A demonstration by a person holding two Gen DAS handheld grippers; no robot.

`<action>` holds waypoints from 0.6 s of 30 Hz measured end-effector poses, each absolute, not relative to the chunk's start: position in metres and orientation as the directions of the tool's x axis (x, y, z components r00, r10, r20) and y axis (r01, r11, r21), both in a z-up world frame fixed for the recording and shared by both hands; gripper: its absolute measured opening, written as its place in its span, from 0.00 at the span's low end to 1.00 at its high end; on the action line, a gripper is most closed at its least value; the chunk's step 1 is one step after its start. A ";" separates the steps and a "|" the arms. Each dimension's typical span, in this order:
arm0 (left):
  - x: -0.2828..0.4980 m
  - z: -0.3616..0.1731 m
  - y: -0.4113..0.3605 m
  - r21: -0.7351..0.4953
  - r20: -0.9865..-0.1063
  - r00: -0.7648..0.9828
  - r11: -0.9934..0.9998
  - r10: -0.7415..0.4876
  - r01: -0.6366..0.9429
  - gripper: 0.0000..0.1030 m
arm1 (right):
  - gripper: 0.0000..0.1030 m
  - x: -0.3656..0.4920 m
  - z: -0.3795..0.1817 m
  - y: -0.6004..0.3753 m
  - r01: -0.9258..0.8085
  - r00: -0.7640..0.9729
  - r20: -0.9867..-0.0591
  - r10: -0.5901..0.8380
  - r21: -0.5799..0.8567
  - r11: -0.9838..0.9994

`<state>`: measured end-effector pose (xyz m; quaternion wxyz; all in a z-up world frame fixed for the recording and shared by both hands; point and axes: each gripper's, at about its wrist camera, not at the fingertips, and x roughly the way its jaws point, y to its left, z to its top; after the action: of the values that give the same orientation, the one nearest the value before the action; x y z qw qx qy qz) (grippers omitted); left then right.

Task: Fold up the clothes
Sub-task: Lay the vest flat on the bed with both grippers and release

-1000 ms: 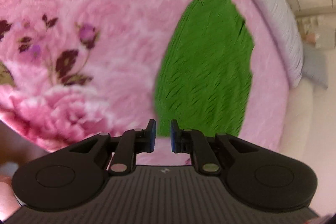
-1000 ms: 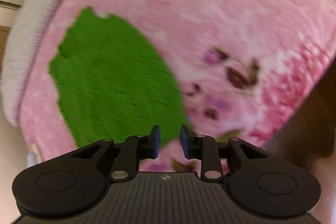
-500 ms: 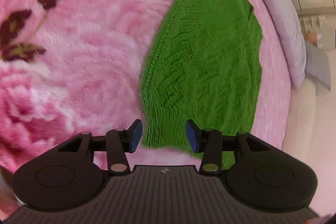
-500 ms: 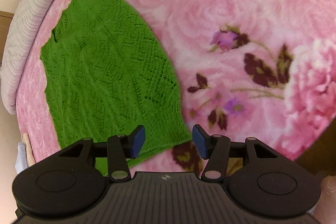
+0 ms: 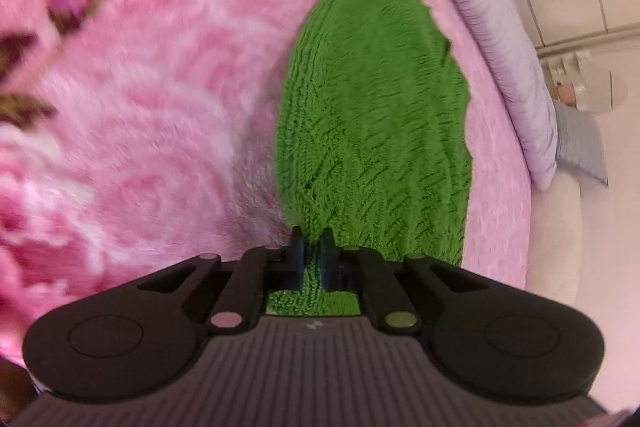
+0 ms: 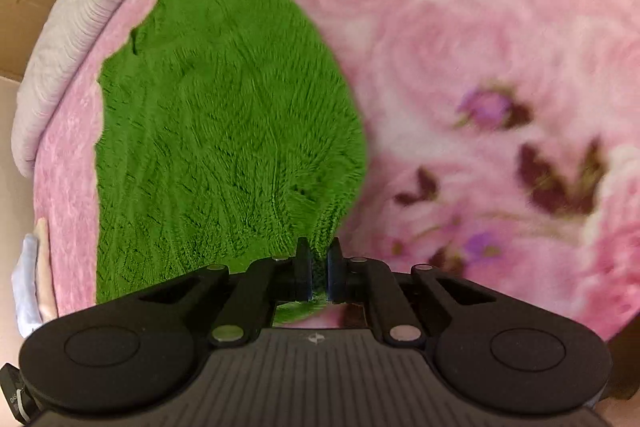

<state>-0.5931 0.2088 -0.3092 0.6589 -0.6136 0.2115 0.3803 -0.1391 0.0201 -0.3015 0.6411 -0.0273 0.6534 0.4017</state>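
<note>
While the green knitted sweater (image 5: 372, 131) is lying spread on the pink rose-patterned blanket (image 5: 152, 99), its near hem is being pinched at two corners. At the left corner, the left gripper (image 5: 311, 251) is being held nearly closed, with green knit clamped between its blue-padded fingers (image 5: 297, 259) and bunched up above them. At the right corner, the right gripper (image 6: 319, 267) is likewise being kept clamped on the hem edge, and a ribbed pale pillow (image 6: 76, 39) is being glimpsed beyond the sweater's far end.
</note>
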 end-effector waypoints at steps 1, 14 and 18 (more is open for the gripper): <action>-0.596 -0.303 0.203 -0.643 -0.743 0.620 -0.013 0.252 -0.765 0.04 | 0.06 -0.136 -0.295 0.012 -0.555 -0.177 -0.850 0.496 0.502 0.663; -0.602 -0.329 0.103 -0.515 -0.844 0.500 -0.033 0.196 -0.857 0.04 | 0.06 -0.151 -0.332 -0.055 -0.642 -0.193 -0.931 0.311 0.359 0.677; -0.593 -0.321 0.101 -0.419 -0.894 0.409 -0.015 0.180 -0.908 0.08 | 0.09 -0.150 -0.333 -0.057 -0.651 -0.233 -0.939 0.254 0.345 0.677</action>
<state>-0.5927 0.1008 -0.3210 0.6229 -0.5628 0.3233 0.4368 -0.1496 -0.0572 -0.3329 0.6022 -0.1439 0.6897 0.3756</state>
